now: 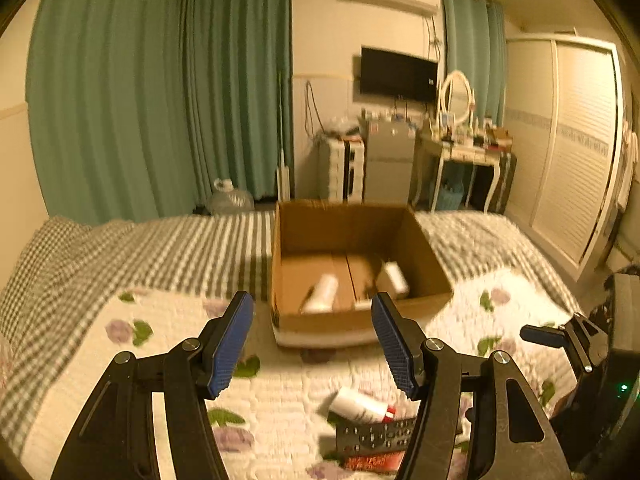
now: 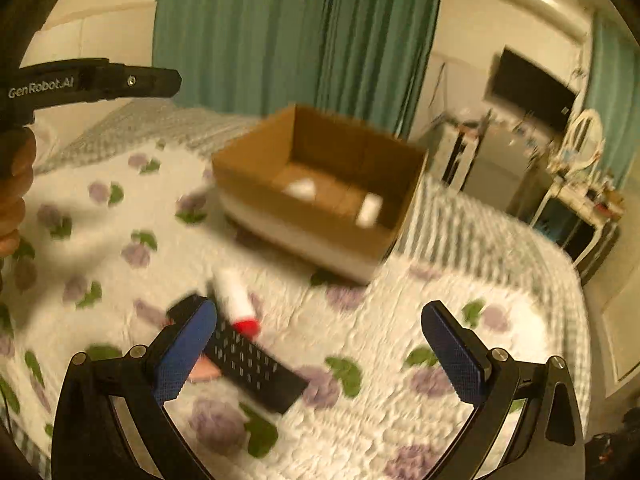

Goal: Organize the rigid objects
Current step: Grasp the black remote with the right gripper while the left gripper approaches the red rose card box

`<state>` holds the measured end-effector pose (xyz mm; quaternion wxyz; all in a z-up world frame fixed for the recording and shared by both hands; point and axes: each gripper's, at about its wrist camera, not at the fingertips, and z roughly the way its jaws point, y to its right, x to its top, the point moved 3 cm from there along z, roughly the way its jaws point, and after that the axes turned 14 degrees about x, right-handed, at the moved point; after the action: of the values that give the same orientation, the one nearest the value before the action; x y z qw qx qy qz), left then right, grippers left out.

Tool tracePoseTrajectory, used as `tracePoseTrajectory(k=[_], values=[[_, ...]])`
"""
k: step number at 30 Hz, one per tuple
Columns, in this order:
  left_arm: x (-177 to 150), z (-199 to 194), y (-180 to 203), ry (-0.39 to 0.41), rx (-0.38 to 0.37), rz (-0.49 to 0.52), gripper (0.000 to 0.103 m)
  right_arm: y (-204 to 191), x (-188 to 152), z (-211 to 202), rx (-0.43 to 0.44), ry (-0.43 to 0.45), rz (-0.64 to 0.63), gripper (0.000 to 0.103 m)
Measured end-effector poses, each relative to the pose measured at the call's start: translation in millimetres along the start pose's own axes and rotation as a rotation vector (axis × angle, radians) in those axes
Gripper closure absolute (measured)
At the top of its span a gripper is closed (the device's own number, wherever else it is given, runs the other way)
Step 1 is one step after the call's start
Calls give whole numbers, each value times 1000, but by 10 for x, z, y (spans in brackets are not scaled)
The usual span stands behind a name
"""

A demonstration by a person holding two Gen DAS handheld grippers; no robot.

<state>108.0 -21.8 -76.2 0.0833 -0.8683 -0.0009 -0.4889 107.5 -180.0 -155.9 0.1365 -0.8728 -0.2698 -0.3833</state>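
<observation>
- The left gripper [image 1: 312, 340] is seen with its blue pads spread wide apart and nothing held between them; it hangs above the flowered quilt [image 1: 168, 344].
- The right gripper [image 2: 316, 356] is likewise seen with its jaws apart and empty, tilted down over the same quilt.
- An open cardboard box [image 1: 434, 258] is set on the bed, ahead of both grippers, where the flowered quilt meets a striped cover [image 1: 192, 248].
- Two white items [image 1: 322, 294] are seen lying on the box floor; the blur keeps them from being told apart further.
- A white bottle with a red cap [image 2: 236, 300] is laid on the quilt, near the left finger of the right gripper, its cap end touching or overlapping a black remote control [image 2: 256, 364].
- A red-printed flat item [image 1: 374, 460] is partly seen under the remote; what it is cannot be told.
- Fingers of a hand [image 2: 14, 196] are seen at the left edge of the right wrist view.
</observation>
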Motion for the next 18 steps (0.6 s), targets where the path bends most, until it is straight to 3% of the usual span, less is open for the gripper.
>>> tracePoseTrajectory(k=[10, 18], values=[[-650, 363, 30, -169, 27, 16, 39, -107, -483, 646, 103, -260, -109, 0], [-1017, 475, 75, -272, 12, 62, 39, -159, -408, 1063, 154, -291, -144, 3]])
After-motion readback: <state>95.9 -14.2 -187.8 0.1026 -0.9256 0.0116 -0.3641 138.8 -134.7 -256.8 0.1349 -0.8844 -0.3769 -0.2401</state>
